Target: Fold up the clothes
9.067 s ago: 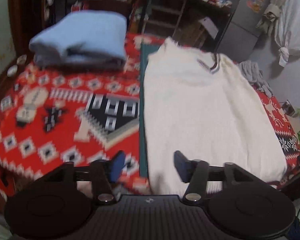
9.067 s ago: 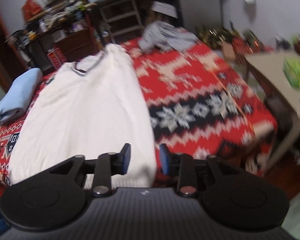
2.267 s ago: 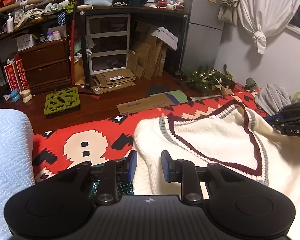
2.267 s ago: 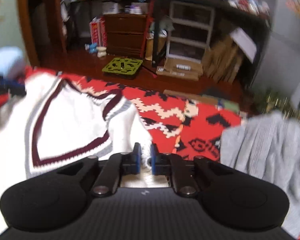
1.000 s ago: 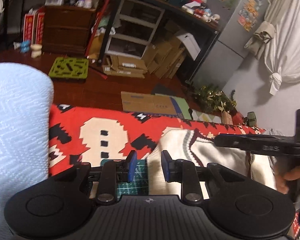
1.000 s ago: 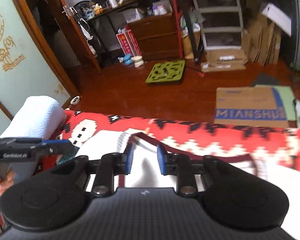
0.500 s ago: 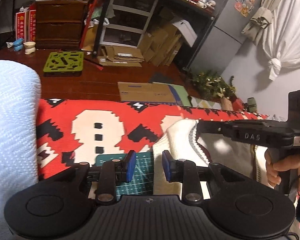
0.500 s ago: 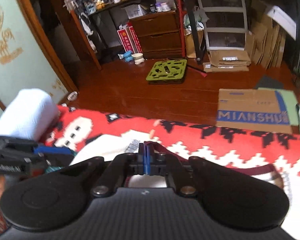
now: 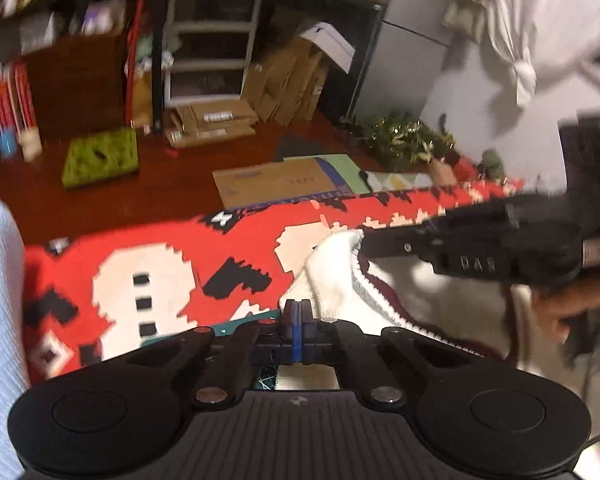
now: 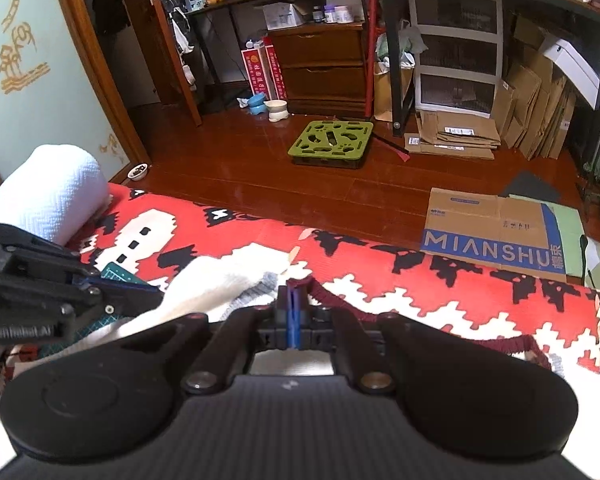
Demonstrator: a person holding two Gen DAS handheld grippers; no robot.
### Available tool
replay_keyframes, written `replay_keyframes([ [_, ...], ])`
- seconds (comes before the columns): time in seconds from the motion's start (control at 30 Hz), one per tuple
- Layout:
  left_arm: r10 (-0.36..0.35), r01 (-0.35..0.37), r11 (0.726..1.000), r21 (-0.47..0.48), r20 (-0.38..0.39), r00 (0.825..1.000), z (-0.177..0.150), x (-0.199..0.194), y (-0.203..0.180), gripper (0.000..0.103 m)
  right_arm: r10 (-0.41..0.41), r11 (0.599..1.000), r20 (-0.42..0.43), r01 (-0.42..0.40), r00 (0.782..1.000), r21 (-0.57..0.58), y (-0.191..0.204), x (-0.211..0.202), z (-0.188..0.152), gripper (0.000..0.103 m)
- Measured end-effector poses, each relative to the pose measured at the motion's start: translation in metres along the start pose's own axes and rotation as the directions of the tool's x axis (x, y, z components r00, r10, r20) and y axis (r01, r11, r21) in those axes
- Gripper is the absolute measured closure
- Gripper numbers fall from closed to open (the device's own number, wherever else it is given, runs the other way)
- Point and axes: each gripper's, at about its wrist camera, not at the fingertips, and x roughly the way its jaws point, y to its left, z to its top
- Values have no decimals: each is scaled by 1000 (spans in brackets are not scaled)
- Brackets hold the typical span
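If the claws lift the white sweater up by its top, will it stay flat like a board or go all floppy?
Probably floppy. The white sweater is soft knit and already bunches and puckers where the left claw pinches it. Its collar trim curls loosely by the right claw, so the rest would likely hang and sag. It looks thick, so maybe a bit heavy.

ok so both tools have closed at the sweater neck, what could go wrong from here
1. The left tool is shut at the very edge of the cream knit sweater, so it may hold little fabric and slip on lifting.
2. The right tool pinches by the maroon collar trim; uneven pulls could skew the fold.
3. The rolled white towel lies close on the red patterned blanket and could be bumped.
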Motion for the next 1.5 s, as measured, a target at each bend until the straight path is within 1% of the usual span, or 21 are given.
replay_keyframes([
  [0.07,68,-69,997,37,42,997,-2,-7,-2,103,-11,1000,13,11,1000,-13,2,-1,2,102],
  [0.1,108,-112,992,62,71,992,-3,-12,-1,103,-16,1000,20,16,1000,-19,3,-1,4,102],
  [0.27,162,-165,986,29,101,982,0,-21,21,103,-13,1000,22,13,1000,-20,6,10,17,102],
  [0.37,42,-40,999,-29,78,996,-1,-17,31,103,-17,1000,2,17,1000,-16,3,16,19,102],
  [0.43,-13,14,1000,-17,70,997,-1,-14,29,92,-33,999,0,33,999,-9,-3,13,15,102],
  [0.5,-20,17,999,36,67,998,-1,-11,20,74,-49,999,1,49,999,3,-9,8,11,103],
  [0.53,-14,9,998,68,64,998,-1,-8,13,71,-52,999,4,52,999,13,-14,4,8,103],
  [0.6,8,-13,994,104,52,999,-1,-1,5,71,-50,998,12,49,999,49,-25,-3,4,103],
  [0.7,24,-27,995,94,33,999,0,7,2,66,-28,996,30,25,999,89,-37,-12,-2,103],
  [0.77,18,-21,996,89,27,999,0,10,3,66,6,995,45,-10,999,99,-41,-16,-5,103],
  [0.87,-1,0,998,65,15,1000,1,14,7,65,33,994,51,-38,998,99,-40,-19,-6,103],
  [0.93,-25,25,1000,9,4,1000,2,17,15,63,55,993,56,-61,997,102,-36,-19,-7,103],
  [0.97,-33,33,999,-8,2,999,2,18,17,64,65,992,58,-71,996,104,-33,-19,-7,103],
  [1.03,-37,37,999,2,3,999,3,17,15,68,88,990,60,-94,994,106,-25,-16,-7,103],
  [1.07,-36,36,999,18,5,999,3,15,11,87,96,989,61,-102,993,106,-22,-15,-7,103],
  [1.1,-27,27,999,37,1,1000,4,14,7,92,102,989,62,-108,993,105,-19,-14,-7,102],
  [1.17,45,-46,994,97,16,999,2,11,-2,97,116,987,62,-122,991,103,-15,-12,-6,102],
  [1.23,108,-113,985,128,50,993,-1,6,-5,97,125,987,62,-131,990,90,-10,-10,-4,102],
  [1.33,161,-170,977,131,78,984,-4,2,1,97,136,988,56,-140,989,66,0,-2,1,102],
  [1.43,179,-184,975,122,53,983,-5,9,6,97,118,991,34,-120,992,66,7,15,8,102],
  [1.5,191,-197,971,133,57,980,-4,14,6,97,101,993,34,-103,994,64,10,24,12,103],
])
